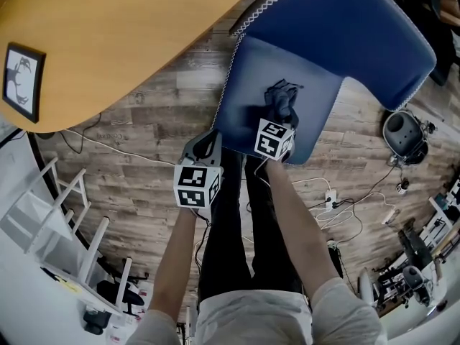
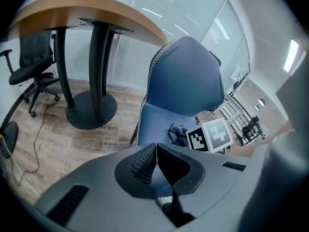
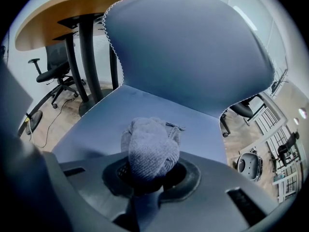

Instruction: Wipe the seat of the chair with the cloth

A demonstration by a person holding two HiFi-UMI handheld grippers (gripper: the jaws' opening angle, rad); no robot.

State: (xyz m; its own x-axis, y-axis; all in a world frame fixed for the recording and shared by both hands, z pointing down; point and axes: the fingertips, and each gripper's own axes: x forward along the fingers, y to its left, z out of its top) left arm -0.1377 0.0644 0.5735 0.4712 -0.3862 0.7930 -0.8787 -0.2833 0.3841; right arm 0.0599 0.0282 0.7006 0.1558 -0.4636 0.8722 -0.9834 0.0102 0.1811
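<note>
The right gripper has its jaws clenched on the bunched grey cloth, which bulges out ahead of them over the middle of the blue chair seat. The left gripper has its jaws pressed together on nothing, with the seat's front edge just ahead of them.

A wooden table and white rack stand on plank flooring.

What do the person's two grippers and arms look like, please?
The left gripper and right gripper have grey bodies, each carrying a white cube with black square markers; the fingers are dark and ribbed. The person wears short, light-grey sleeves.
</note>
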